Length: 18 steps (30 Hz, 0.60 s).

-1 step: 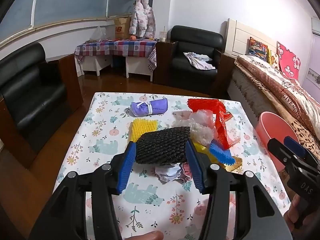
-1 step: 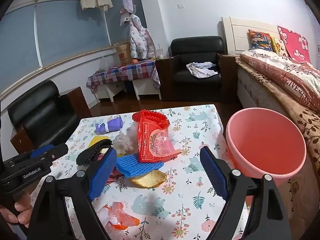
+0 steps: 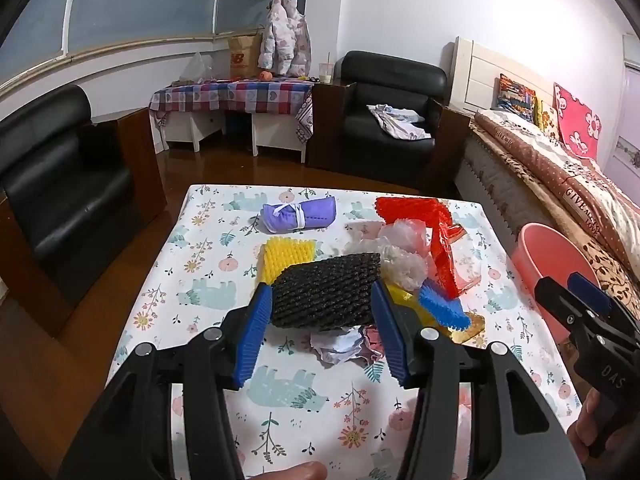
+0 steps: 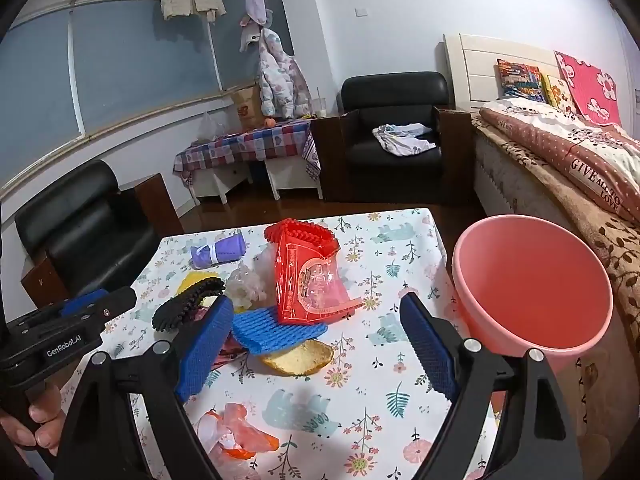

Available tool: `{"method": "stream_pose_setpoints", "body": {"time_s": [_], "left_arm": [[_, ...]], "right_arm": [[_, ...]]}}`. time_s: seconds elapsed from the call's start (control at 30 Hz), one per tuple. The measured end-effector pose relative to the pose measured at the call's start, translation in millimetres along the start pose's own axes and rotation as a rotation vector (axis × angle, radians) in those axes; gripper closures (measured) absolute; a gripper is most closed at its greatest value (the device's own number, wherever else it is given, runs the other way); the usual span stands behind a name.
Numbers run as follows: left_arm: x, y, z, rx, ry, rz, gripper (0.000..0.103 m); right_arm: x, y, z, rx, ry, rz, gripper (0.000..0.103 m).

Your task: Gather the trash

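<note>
On table (image 3: 208,288): trash pile mid-cloth | left gripper (image 3: 322,316): pads clamp black net (image 3: 326,292), lifted over crumpled paper (image 3: 340,346) | right gripper (image 4: 316,344): jaws wide, holding nothing, above blue net (image 4: 272,330) | pink bin (image 4: 532,288): beside table's right edge.

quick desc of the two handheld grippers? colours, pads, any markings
Both match: black frames with silver bolt heads and two fingers faced with ribbed blue pads. The left gripper reads "GenRobot.AI" in white on its side, seen from the right wrist view. The right gripper shows "DAS" on its body. No cables or sleeves visible.
</note>
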<state>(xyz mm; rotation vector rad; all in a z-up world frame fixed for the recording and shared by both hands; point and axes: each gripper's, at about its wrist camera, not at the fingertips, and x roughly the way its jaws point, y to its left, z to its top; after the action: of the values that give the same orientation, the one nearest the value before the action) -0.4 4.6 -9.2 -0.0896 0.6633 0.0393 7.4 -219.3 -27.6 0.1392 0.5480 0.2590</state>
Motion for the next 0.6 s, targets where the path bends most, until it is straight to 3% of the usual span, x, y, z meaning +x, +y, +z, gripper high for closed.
{"method": "stream_pose_setpoints", "body": {"time_s": [0.6], "left_arm": [[-1.1, -1.8, -0.2, -0.003, 0.007, 0.009, 0.051]], "right_arm": [[2.6, -1.0, -1.1, 0.002, 0.001, 0.0, 0.019]]}}
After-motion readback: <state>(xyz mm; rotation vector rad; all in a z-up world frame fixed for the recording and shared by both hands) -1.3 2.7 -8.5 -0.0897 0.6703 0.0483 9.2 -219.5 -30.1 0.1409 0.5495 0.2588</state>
